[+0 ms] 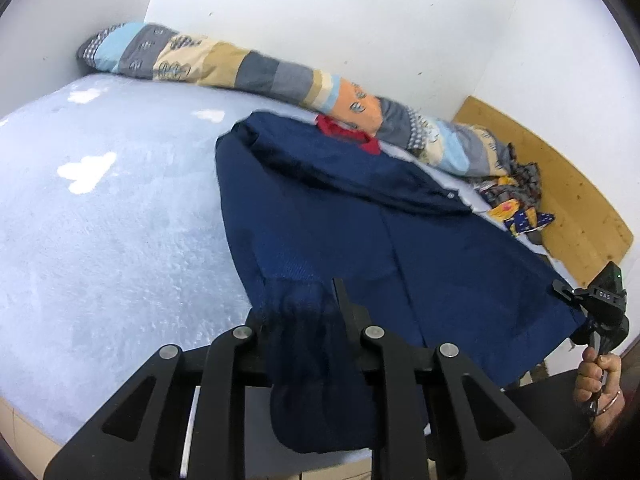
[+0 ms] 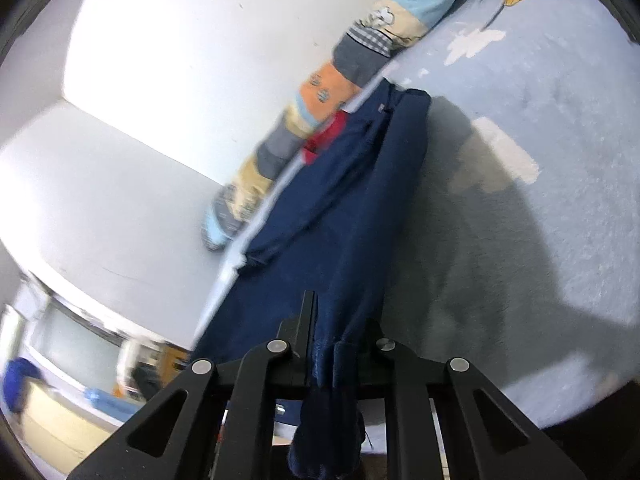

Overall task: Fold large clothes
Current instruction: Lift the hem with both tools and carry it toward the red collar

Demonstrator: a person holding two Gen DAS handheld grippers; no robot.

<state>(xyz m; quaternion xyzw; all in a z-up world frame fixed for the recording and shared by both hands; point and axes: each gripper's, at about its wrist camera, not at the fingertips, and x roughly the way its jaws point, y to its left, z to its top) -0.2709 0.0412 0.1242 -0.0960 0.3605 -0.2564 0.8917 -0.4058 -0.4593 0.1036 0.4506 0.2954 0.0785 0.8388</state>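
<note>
While tilted down, both tongs (image 1: 320, 304) on sweater (image 1: 400, 240).

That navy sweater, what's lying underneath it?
The navy sweater lies on a pale blue bed cover with white cloud shapes. Whether anything else is beneath the sweater cannot be seen. Its near hem is raised, clamped by both grippers.

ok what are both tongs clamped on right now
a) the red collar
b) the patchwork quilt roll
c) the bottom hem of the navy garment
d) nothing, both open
c, each wrist view shows bunched hem fabric of the navy garment pinched in its own tongs, left tongs and right tongs.
</note>
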